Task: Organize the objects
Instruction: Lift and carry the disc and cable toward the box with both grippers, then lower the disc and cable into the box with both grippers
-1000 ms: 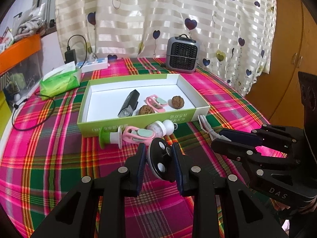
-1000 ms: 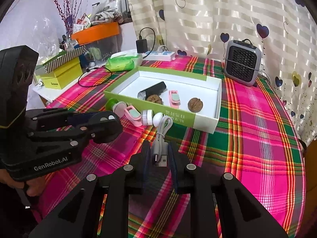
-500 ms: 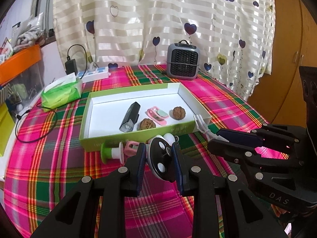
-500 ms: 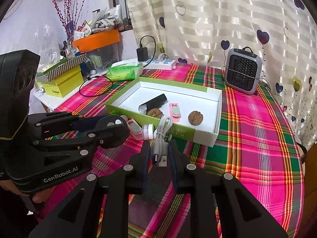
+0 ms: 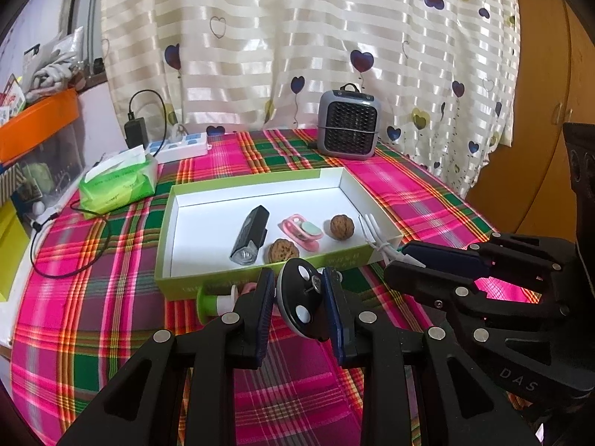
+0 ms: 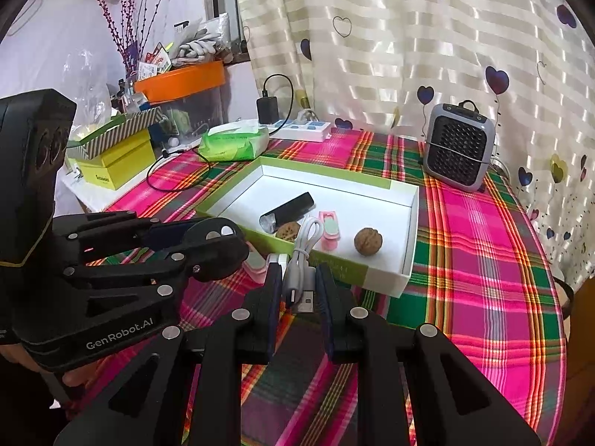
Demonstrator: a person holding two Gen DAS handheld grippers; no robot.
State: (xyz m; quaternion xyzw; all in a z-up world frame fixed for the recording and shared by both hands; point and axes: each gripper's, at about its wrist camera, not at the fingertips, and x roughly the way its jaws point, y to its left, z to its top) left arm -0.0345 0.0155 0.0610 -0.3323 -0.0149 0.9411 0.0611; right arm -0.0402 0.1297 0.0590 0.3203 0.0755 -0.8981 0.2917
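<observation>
We are mid-carry: our left gripper (image 5: 299, 306) clamps a black disc (image 5: 300, 303), our right gripper (image 6: 297, 290) a white USB cable (image 6: 303, 252), both near the box (image 5: 256, 186). Next: lift over its near wall, probably, then release.

- plaid tablecloth (image 5: 93, 297), pink/green
- grey mini heater (image 5: 349, 130) at table's far edge, upright, in front of heart-print curtain (image 5: 297, 37)
- green tissue pack (image 5: 118, 182) far left
- white power strip (image 5: 180, 145) behind it, black charger (image 5: 134, 132) plugged in
- orange bin (image 6: 182, 81), yellow box (image 6: 115, 163) off the table's left side
</observation>
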